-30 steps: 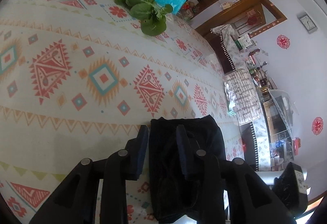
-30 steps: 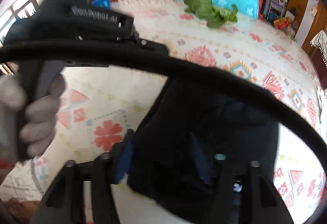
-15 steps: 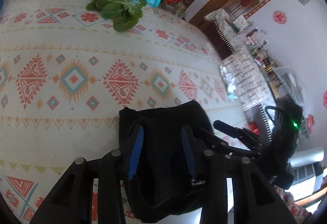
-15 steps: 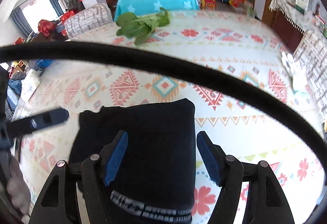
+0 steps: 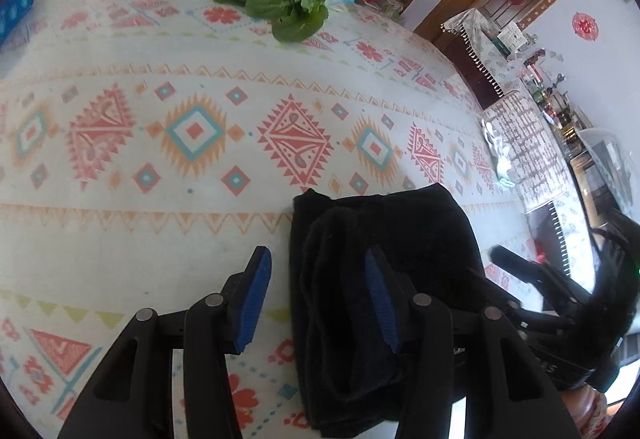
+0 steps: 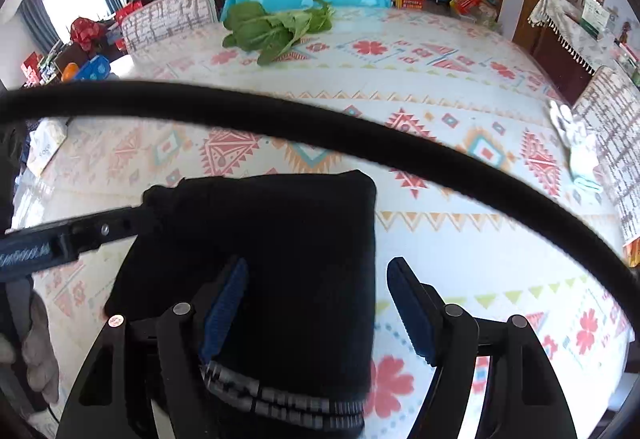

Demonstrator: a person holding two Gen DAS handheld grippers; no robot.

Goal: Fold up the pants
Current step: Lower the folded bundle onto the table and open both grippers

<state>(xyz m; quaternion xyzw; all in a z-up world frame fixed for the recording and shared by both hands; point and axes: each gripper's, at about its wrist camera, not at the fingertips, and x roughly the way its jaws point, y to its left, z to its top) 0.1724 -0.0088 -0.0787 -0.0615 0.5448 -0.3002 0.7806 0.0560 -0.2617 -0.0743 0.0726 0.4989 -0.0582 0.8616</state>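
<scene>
- Black pants lie folded on the patterned tablecloth.
- Left gripper: released, straddling the fold's edge, apparently without contact.
- Right gripper: released, likewise.

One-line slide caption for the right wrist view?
Right gripper open over the folded black pants on the patterned tablecloth, leafy greens at the far edge.

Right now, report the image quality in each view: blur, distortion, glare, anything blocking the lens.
Left wrist view: sharp, strong fisheye bending of the table; the black pants show few details; the right gripper is slightly blurred. Right wrist view: a dark, out-of-focus cable arcs across the frame; the window is overexposed.
</scene>
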